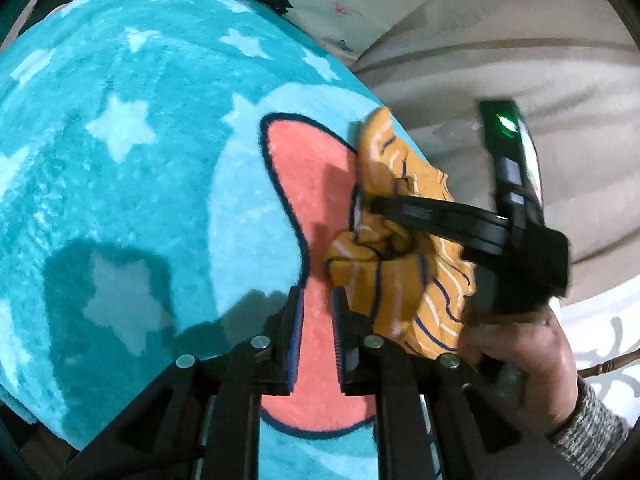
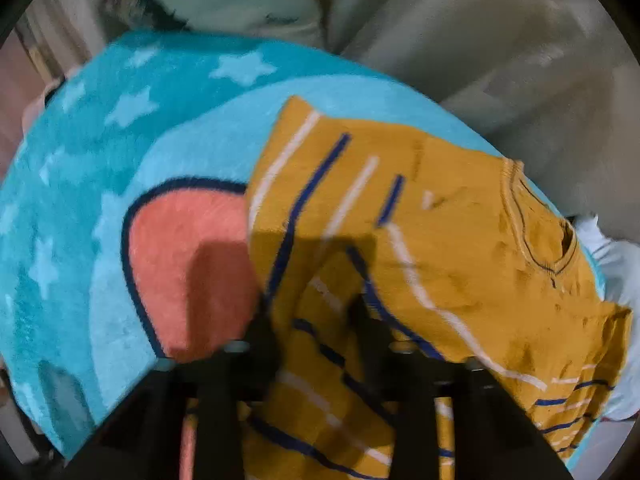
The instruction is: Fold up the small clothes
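Observation:
A small mustard-yellow shirt with white and navy stripes lies crumpled at the right edge of a teal star-patterned blanket. In the right wrist view the shirt spreads out with its collar at the right, on the blanket. My right gripper points steeply down, its fingers closed on a bunched fold of the shirt. The left wrist view shows that gripper reaching in from the right, held by a hand. My left gripper is shut and empty over the pink patch, its right finger brushing the shirt.
Beige bedding rises beyond the blanket's right edge. A pale printed pillow lies at the far end. In the right wrist view a white cloth shows past the shirt's collar. The blanket's left half is bare.

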The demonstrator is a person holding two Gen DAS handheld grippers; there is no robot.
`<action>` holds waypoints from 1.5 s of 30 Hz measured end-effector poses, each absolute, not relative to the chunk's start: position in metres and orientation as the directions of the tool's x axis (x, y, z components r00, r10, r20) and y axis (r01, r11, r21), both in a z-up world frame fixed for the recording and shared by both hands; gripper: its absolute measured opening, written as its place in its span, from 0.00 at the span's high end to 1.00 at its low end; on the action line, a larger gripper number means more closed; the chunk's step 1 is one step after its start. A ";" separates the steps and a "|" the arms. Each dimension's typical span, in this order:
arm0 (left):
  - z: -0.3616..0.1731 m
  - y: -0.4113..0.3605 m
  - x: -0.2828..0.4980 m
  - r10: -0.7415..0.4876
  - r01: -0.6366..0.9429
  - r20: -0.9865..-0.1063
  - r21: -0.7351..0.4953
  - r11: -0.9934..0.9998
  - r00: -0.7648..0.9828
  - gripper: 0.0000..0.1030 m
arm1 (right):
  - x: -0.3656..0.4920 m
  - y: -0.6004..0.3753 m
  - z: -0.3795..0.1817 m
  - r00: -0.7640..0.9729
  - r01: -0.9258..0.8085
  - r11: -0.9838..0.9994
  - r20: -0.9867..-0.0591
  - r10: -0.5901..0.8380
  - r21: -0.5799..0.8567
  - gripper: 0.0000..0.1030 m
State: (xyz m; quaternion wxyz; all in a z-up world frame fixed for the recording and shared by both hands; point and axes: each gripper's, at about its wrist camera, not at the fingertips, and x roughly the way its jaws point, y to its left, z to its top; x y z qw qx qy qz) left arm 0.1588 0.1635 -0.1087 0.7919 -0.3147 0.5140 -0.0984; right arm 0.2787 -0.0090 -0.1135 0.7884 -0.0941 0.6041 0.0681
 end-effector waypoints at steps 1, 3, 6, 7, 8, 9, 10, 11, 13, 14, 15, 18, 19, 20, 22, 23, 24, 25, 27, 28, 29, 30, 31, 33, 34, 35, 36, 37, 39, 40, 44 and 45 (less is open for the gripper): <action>-0.109 0.164 0.158 -0.479 -0.169 -0.753 -0.600 0.782 0.451 0.88 | 0.280 -0.017 -0.111 0.254 -0.207 0.978 -0.967 0.032 -0.022 0.84; -0.107 0.163 0.157 -0.476 -0.167 -0.755 -0.596 0.785 0.452 0.88 | 0.281 -0.037 -0.103 0.248 -0.171 0.983 -0.962 0.116 0.074 0.86; -0.097 0.159 0.150 -0.456 -0.165 -0.763 -0.577 0.800 0.457 0.88 | 0.277 -0.061 -0.092 0.259 -0.137 0.971 -0.939 0.227 0.196 0.86; -0.095 0.157 0.151 -0.451 -0.164 -0.765 -0.572 0.804 0.460 0.88 | 0.275 -0.066 -0.088 0.266 -0.130 0.966 -0.931 0.250 0.223 0.86; -0.090 0.155 0.148 -0.441 -0.161 -0.768 -0.563 0.810 0.465 0.84 | 0.272 -0.068 -0.083 0.275 -0.124 0.961 -0.922 0.274 0.248 0.87; -0.086 0.152 0.144 -0.431 -0.160 -0.770 -0.555 0.817 0.470 0.81 | 0.269 -0.077 -0.078 0.284 -0.117 0.952 -0.910 0.304 0.282 0.87; -0.082 0.150 0.141 -0.424 -0.159 -0.772 -0.549 0.821 0.474 0.80 | 0.265 -0.086 -0.072 0.294 -0.106 0.945 -0.898 0.327 0.310 0.87; -0.077 0.146 0.137 -0.416 -0.156 -0.774 -0.540 0.827 0.476 0.80 | 0.261 -0.094 -0.064 0.305 -0.095 0.939 -0.888 0.343 0.330 0.87; -0.071 0.140 0.132 -0.410 -0.142 -0.777 -0.529 0.837 0.478 0.80 | 0.252 -0.121 -0.054 0.333 -0.060 0.921 -0.862 0.382 0.385 0.87; -0.068 0.135 0.129 -0.407 -0.134 -0.778 -0.523 0.842 0.479 0.80 | 0.247 -0.139 -0.049 0.348 -0.038 0.911 -0.849 0.398 0.411 0.87; -0.064 0.128 0.126 -0.407 -0.123 -0.778 -0.518 0.847 0.478 0.80 | 0.245 -0.150 -0.046 0.360 -0.025 0.905 -0.841 0.404 0.424 0.87; -0.059 0.107 0.129 -0.418 -0.087 -0.777 -0.512 0.854 0.471 0.75 | 0.232 -0.207 -0.034 0.417 0.023 0.896 -0.819 0.395 0.443 0.87; -0.056 0.099 0.126 -0.423 -0.074 -0.776 -0.511 0.856 0.467 0.74 | 0.226 -0.225 -0.032 0.428 0.040 0.898 -0.819 0.381 0.439 0.87; -0.055 0.093 0.127 -0.426 -0.064 -0.776 -0.510 0.858 0.464 0.73 | 0.221 -0.247 -0.032 0.437 0.064 0.898 -0.821 0.367 0.436 0.87; -0.052 0.073 0.127 -0.437 -0.026 -0.782 -0.499 0.866 0.445 0.73 | 0.210 -0.285 -0.036 0.450 0.122 0.893 -0.826 0.340 0.434 0.87; -0.051 0.066 0.126 -0.442 -0.013 -0.784 -0.497 0.868 0.436 0.73 | 0.206 -0.303 -0.038 0.455 0.152 0.889 -0.829 0.324 0.431 0.87; -0.051 0.055 0.128 -0.453 0.005 -0.785 -0.497 0.867 0.423 0.72 | 0.200 -0.322 -0.041 0.462 0.185 0.885 -0.832 0.306 0.428 0.87; -0.050 0.048 0.129 -0.460 0.017 -0.785 -0.499 0.867 0.414 0.72 | 0.194 -0.341 -0.046 0.466 0.217 0.878 -0.836 0.291 0.426 0.87; -0.048 0.025 0.132 -0.475 0.057 -0.787 -0.494 0.867 0.394 0.70 | 0.184 -0.373 -0.061 0.463 0.274 0.862 -0.845 0.269 0.425 0.87; -0.047 0.013 0.135 -0.480 0.086 -0.788 -0.488 0.869 0.384 0.70 | 0.180 -0.384 -0.066 0.462 0.295 0.856 -0.847 0.262 0.425 0.87; -0.045 -0.004 0.138 -0.486 0.125 -0.789 -0.476 0.870 0.375 0.70 | 0.175 -0.396 -0.076 0.460 0.321 0.844 -0.849 0.259 0.431 0.87; -0.043 -0.014 0.140 -0.488 0.146 -0.791 -0.469 0.871 0.371 0.69 | 0.171 -0.404 -0.084 0.460 0.339 0.830 -0.847 0.266 0.444 0.87; -0.043 -0.031 0.144 -0.492 0.180 -0.793 -0.458 0.870 0.360 0.67 | 0.168 -0.410 -0.089 0.463 0.345 0.818 -0.842 0.278 0.460 0.86; -0.043 -0.051 0.151 -0.497 0.214 -0.797 -0.449 0.867 0.343 0.65 | 0.165 -0.419 -0.092 0.476 0.343 0.784 -0.815 0.329 0.517 0.83; -0.045 -0.065 0.155 -0.502 0.236 -0.800 -0.445 0.864 0.329 0.65 | 0.163 -0.423 -0.091 0.483 0.353 0.772 -0.809 0.334 0.529 0.79; -0.047 -0.079 0.161 -0.504 0.259 -0.804 -0.438 0.861 0.316 0.65 | 0.158 -0.430 -0.086 0.501 0.368 0.760 -0.803 0.323 0.536 0.74; -0.051 -0.090 0.165 -0.503 0.274 -0.807 -0.431 0.860 0.309 0.65 | 0.152 -0.438 -0.076 0.526 0.394 0.752 -0.801 0.287 0.528 0.72; -0.053 -0.098 0.168 -0.502 0.282 -0.810 -0.427 0.859 0.304 0.65 | 0.143 -0.442 -0.062 0.558 0.416 0.752 -0.796 0.232 0.511 0.70; -0.065 -0.119 0.174 -0.499 0.298 -0.820 -0.420 0.857 0.279 0.65 | 0.125 -0.443 -0.038 0.635 0.396 0.744 -0.746 0.201 0.538 0.70; -0.073 -0.129 0.178 -0.493 0.301 -0.831 -0.416 0.858 0.256 0.65 | 0.117 -0.442 -0.029 0.670 0.362 0.720 -0.702 0.241 0.592 0.70; -0.100 -0.152 0.181 -0.432 0.302 -0.877 -0.363 0.882 0.208 0.60 | 0.119 -0.414 -0.047 0.613 0.259 0.644 -0.638 0.466 0.720 0.59; -0.100 -0.150 0.181 -0.437 0.301 -0.877 -0.370 0.879 0.200 0.60 | 0.122 -0.408 -0.066 0.557 0.284 0.653 -0.675 0.484 0.702 0.58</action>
